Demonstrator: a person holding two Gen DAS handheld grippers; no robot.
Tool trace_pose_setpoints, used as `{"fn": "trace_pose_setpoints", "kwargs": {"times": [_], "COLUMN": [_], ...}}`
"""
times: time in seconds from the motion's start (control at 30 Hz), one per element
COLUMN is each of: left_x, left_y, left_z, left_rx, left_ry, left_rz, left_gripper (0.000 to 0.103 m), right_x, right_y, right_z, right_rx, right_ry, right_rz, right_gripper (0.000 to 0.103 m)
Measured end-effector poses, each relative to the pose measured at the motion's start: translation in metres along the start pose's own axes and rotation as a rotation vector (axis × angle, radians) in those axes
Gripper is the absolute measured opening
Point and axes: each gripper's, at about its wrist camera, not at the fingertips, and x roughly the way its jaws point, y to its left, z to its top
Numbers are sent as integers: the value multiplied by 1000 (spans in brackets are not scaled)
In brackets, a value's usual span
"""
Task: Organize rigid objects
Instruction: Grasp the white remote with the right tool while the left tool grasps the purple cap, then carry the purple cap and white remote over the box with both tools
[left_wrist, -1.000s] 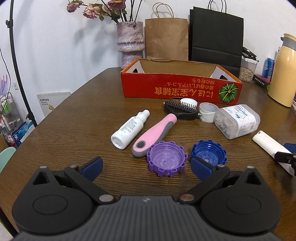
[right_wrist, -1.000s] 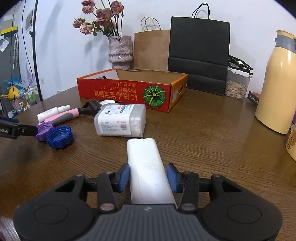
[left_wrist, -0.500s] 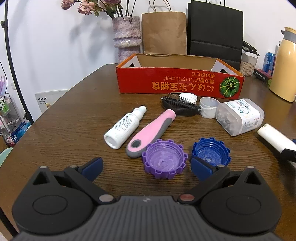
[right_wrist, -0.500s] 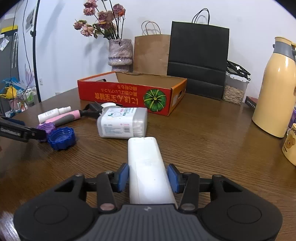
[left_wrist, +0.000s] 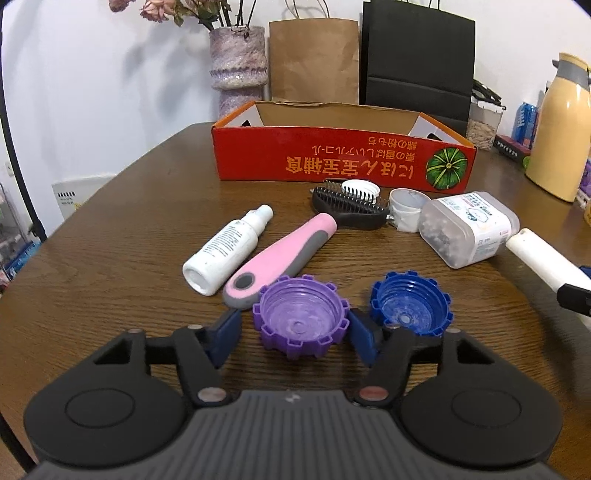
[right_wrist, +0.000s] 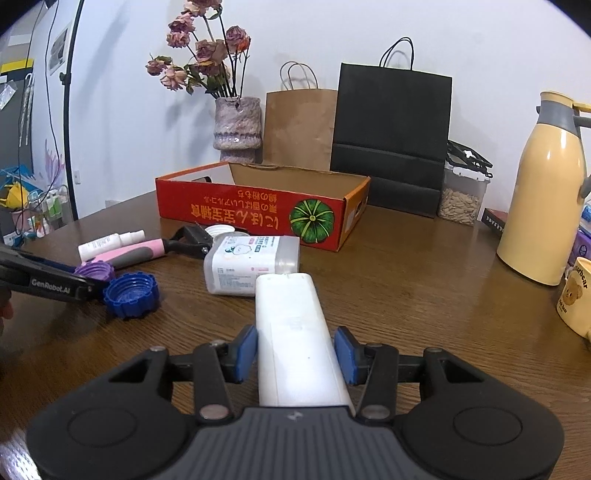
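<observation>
Two grippers at work on the tabletop (left_wrist: 110, 229), each with one loose thing between its fingers.

Left gripper (left_wrist: 291, 332) straddled the purple cap (left_wrist: 301, 319), its fingers closing with the right pad at the cap's teeth and the left just short, so the grasp step was in hand there; right gripper (right_wrist: 295, 352) was clamped on the white remote (right_wrist: 291, 332), which seemed slightly raised, though the view was too low to be sure. Next, I judged, each piece had to be lifted over the near wall of the red cardboard box (left_wrist: 332, 162), well beyond. That box looked empty as far as its interior showed. A clear lidded tub (left_wrist: 469, 229) lay on its side holding small pale pieces.
</observation>
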Motion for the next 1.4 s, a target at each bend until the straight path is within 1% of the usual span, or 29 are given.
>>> {"fn": "trace_pose_setpoints", "kwargs": {"times": [0.03, 0.07, 0.1, 0.43, 0.77, 1.13, 1.4], "left_x": [-1, -1, 0, -11, -26, -30, -27], "left_y": [1, 1, 0, -1, 7, 12, 15], "left_z": [0, 0, 0, 0, 15, 41, 67], "left_rx": [1, 6, 11, 45, 44, 43, 35], "left_ry": [-4, -5, -4, -43, -96, -147, -188], "left_rz": [-4, -7, -11, -22, -30, -33, -43], "left_gripper": [64, 62, 55, 55, 55, 55, 55], "right_x": [-1, -1, -2, -5, -7, -5, 7], "right_y": [1, 2, 3, 8, 15, 26, 36], "right_z": [0, 0, 0, 0, 6, 33, 60], "right_rx": [-1, -2, -3, 12, 35, 44, 46], "right_ry": [-3, -6, -9, -37, -73, -130, -169], "right_rz": [-2, -5, -5, -28, -38, -38, -36], "right_gripper": [45, 45, 45, 45, 45, 45, 45]}}
